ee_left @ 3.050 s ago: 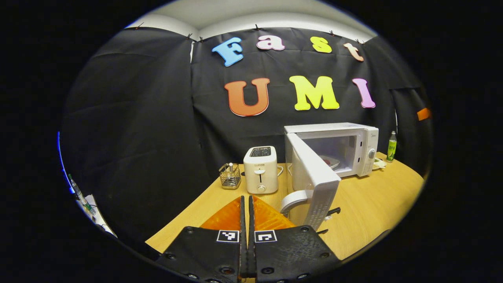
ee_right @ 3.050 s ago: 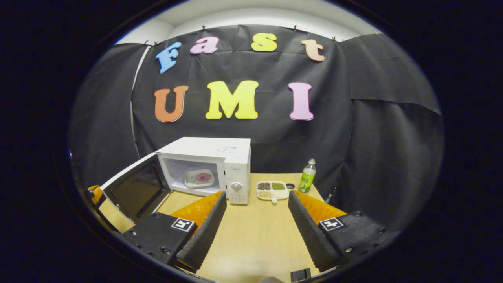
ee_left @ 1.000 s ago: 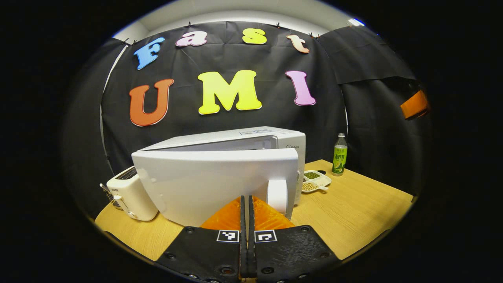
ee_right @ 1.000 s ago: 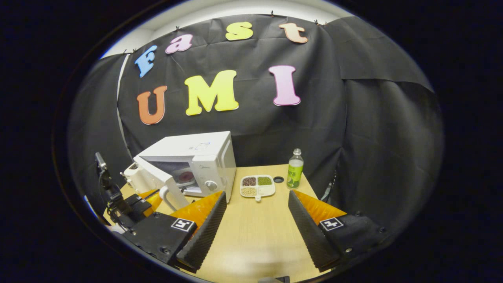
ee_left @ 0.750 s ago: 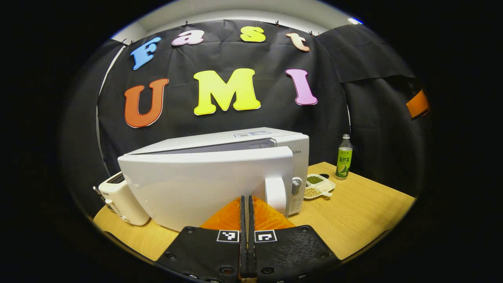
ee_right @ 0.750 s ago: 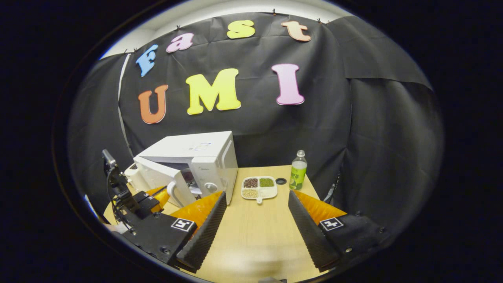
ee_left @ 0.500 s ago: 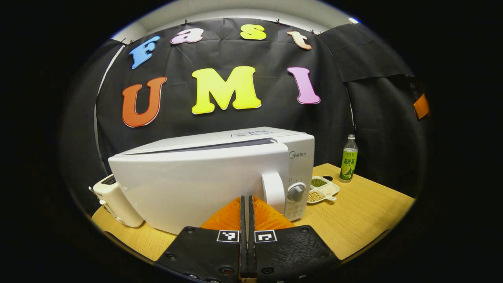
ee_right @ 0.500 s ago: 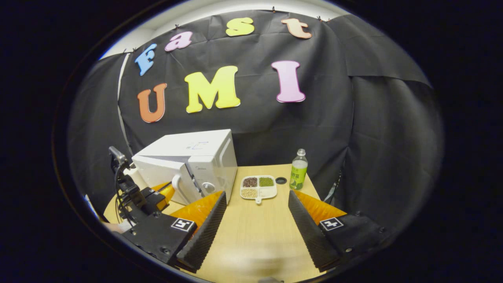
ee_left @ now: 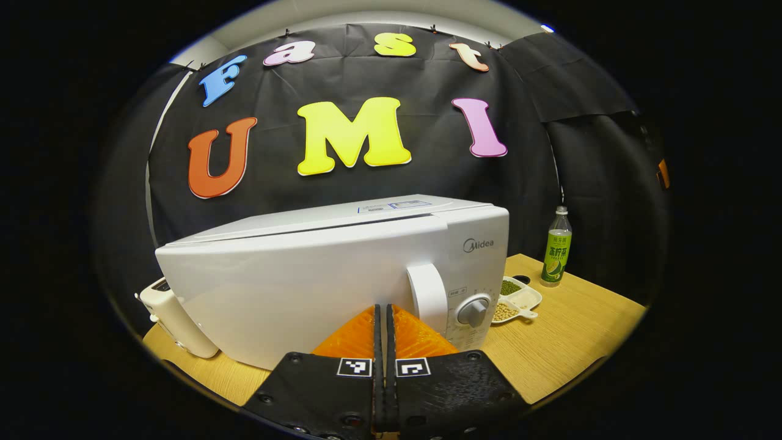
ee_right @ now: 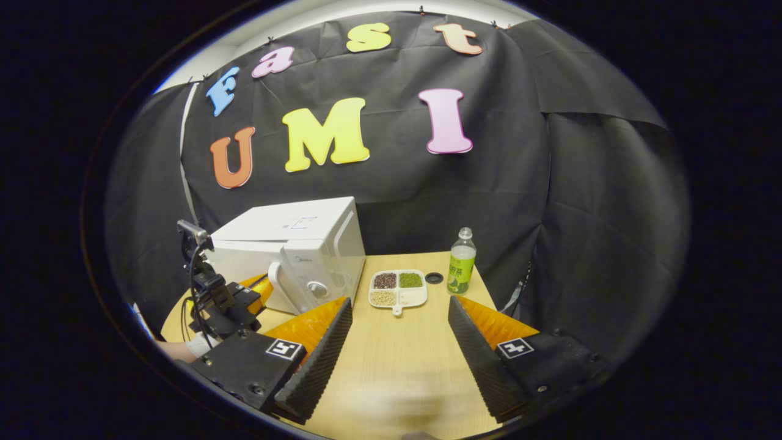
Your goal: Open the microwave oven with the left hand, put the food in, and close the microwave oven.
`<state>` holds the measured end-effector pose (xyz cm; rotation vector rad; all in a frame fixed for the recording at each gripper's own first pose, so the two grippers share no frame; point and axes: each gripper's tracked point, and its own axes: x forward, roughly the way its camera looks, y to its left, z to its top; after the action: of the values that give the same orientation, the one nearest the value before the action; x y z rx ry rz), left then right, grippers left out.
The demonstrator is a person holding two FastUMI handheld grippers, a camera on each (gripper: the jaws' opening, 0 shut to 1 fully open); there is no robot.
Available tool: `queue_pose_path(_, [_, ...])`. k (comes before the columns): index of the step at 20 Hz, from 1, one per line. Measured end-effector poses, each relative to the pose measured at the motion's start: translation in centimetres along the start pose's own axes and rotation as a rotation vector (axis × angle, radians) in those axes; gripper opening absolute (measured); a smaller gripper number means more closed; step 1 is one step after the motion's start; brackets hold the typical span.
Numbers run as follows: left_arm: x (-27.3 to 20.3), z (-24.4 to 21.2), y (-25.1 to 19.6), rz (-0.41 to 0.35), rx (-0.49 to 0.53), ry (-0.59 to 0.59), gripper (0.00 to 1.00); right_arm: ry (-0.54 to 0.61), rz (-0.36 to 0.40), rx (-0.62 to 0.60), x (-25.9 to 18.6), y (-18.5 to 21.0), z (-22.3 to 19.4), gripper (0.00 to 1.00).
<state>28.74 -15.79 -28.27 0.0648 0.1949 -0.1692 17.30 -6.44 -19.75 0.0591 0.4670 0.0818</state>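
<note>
Now one microwave point(ee_left: 317, 275), door shut; left gripper point(ee_left: 380, 308) pressed together, right gripper point(ee_right: 397, 311) spread.

White oven, tan wood, green bottle

The microwave oven point(ee_left: 317, 275) is white all over, with a white handle point(ee_left: 427, 296) and a grey knob point(ee_left: 473, 311). The surface point(ee_right: 397, 360) is light tan wood with fine lines. At 3 o'clock from the oven, the white tray point(ee_right: 398, 288) holds dark brown, green and pale yellow beans. The bottle point(ee_right: 461, 263) at 3 o'clock is green with a white cap. The toaster point(ee_left: 174, 318) at 9 o'clock is cream white.
</note>
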Motion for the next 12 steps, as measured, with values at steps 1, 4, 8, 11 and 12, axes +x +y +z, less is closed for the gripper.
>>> queue_pose_path(1, [-0.1, -0.1, 0.1, -0.001, -0.003, 0.0, 0.0, 0.0, 0.001, -0.002, 0.0, 0.0, -0.1, 1.0])
queue_pose_path(4, [0.0, -0.1, 0.1, 0.001, 0.006, -0.002, 0.0, 0.007, 0.006, -0.001, 0.1, 0.2, -0.2, 1.0])
queue_pose_path(8, [0.4, 0.0, 0.2, 0.013, 0.026, -0.006, 0.0, 0.006, 0.011, 0.001, -0.1, 0.6, 0.0, 1.0])
queue_pose_path(11, [0.6, 0.1, 0.2, 0.007, 0.028, -0.011, 0.0, 0.004, 0.007, -0.008, -0.4, 0.9, -0.2, 1.0])
queue_pose_path(12, [0.9, 0.3, 0.1, -0.002, 0.022, -0.012, 0.0, 0.009, 0.011, -0.01, -0.5, 1.2, -0.2, 1.0])
